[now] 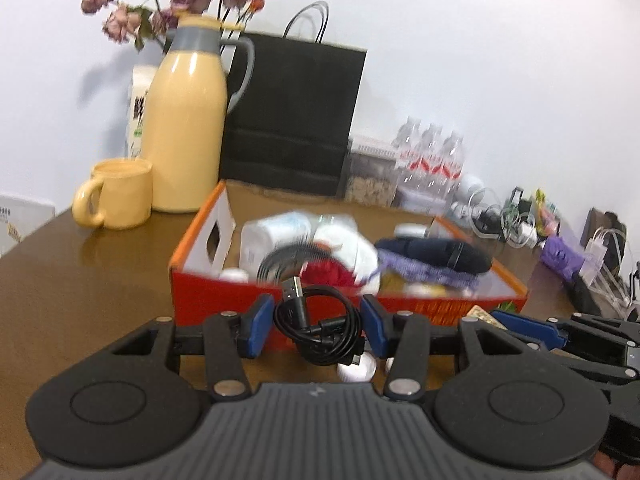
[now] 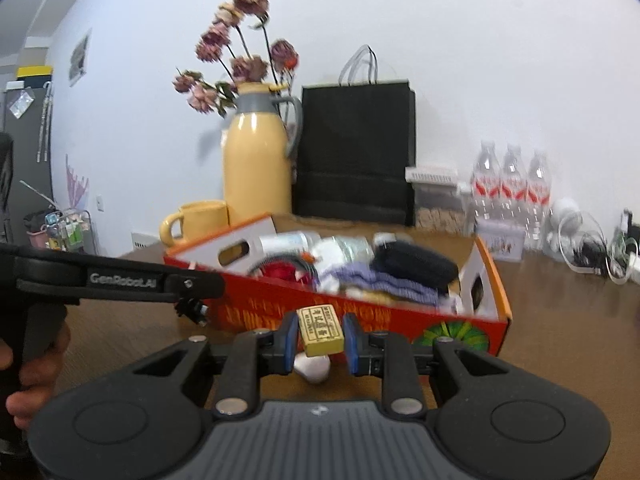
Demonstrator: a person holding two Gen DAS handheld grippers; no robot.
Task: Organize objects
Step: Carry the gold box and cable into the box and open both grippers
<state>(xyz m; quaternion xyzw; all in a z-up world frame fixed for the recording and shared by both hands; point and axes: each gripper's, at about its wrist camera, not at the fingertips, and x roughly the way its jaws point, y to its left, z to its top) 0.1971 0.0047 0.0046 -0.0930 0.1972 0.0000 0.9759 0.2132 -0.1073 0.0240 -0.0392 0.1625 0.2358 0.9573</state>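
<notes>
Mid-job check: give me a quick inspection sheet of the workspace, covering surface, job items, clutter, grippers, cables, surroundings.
Surface: brown wooden table.
Job's things: red box, open and nearly full; white item on the table before it.
Clutter: yellow jug, mug, black bag, water bottles.
Grippers: left gripper holds coiled black cable; right gripper holds small gold box.
Cables: tangle at far right.
Surroundings: white wall, dried flowers.
</notes>
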